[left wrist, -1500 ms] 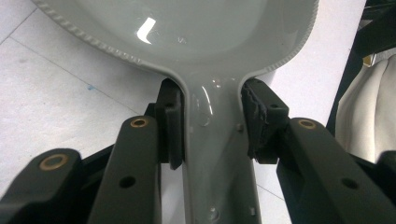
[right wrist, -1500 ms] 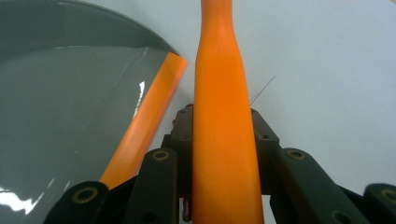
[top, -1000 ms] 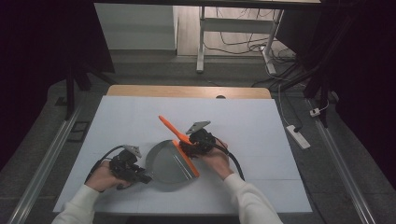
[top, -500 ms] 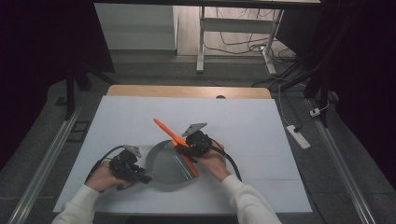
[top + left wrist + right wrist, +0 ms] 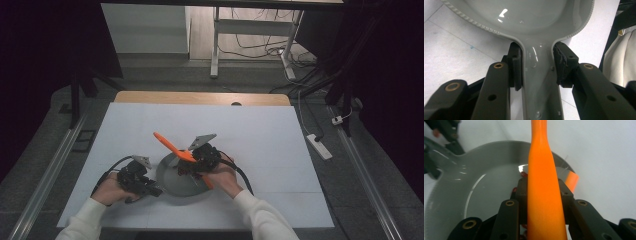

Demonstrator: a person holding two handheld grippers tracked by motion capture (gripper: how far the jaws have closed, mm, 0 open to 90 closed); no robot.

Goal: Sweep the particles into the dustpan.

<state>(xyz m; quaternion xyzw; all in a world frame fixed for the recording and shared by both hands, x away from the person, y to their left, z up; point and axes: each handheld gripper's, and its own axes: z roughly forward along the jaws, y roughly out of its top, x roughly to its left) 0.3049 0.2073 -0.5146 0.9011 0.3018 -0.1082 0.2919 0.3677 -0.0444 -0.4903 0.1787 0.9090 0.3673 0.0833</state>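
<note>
White sheeting covers the table [image 5: 260, 135], with dark floor and cables beyond it. On it sit one grey pan [image 5: 172, 177] and one orange tool [image 5: 172, 147], worked by two grippers. From above, the left gripper [image 5: 150, 189] meets the pan at its left edge, and the right gripper [image 5: 192, 165] hangs over the pan with the tool slanting up and away to the left. The left gripper view adds the detail: its jaws are clamped on either side of the pan's grey handle [image 5: 537, 75], pads touching it. The right gripper view shows its jaws squeezed on the tool's orange shaft [image 5: 544, 195], the pan's bowl [image 5: 491, 192] below looking bare, though reflections make that hard to judge.
</note>
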